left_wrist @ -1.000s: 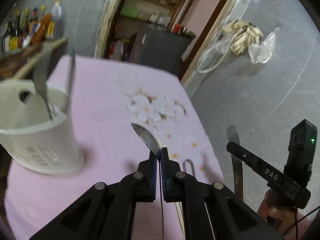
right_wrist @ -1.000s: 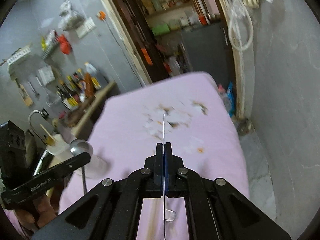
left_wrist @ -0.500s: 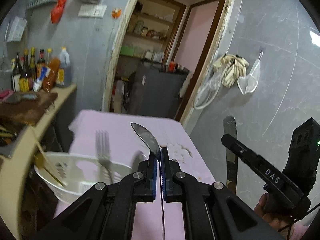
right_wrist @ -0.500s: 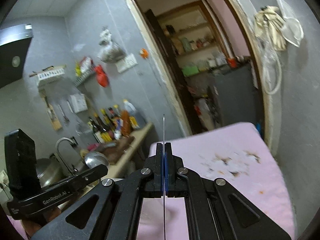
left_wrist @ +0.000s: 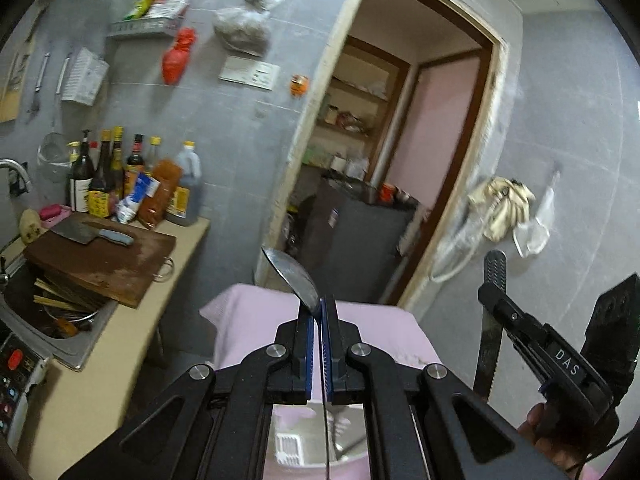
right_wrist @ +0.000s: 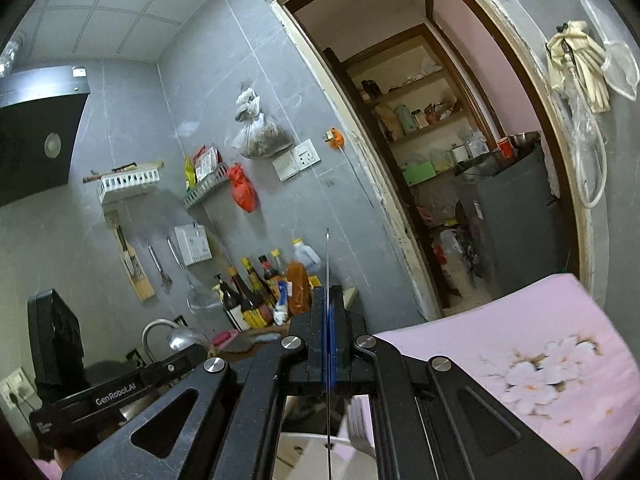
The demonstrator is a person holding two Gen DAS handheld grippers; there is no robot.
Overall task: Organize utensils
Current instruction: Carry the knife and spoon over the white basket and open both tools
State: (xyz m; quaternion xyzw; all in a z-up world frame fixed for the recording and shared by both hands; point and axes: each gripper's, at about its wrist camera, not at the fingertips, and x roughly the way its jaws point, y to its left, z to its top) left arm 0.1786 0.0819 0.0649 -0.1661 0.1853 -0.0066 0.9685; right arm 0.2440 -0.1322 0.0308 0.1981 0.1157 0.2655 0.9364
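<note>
Spoon (left_wrist: 294,276) pinched in the left gripper (left_wrist: 320,308), handle hidden; right gripper (right_wrist: 328,300) clamps an edge-on utensil (right_wrist: 327,256), its type unclear, above the basket (left_wrist: 290,446).

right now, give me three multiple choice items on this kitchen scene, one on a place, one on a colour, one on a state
1. Where does the cleaver lie?
A. on the wooden chopping board
B. in the white utensil basket
C. on the pink tablecloth

2. What colour is the cloth on the table?
A. green
B. pink with white flowers
C. plain blue

3. How is the left claw?
A. wide open, nothing in it
B. shut on a spoon
C. shut on a bottle

Answers:
1 A: in the left wrist view the cleaver rests flat on the chopping board over the sink.
2 B: the right wrist view shows pink fabric with a white blossom print.
3 B: the blue pads pinch the spoon handle, with the bowl sticking out above.
</note>
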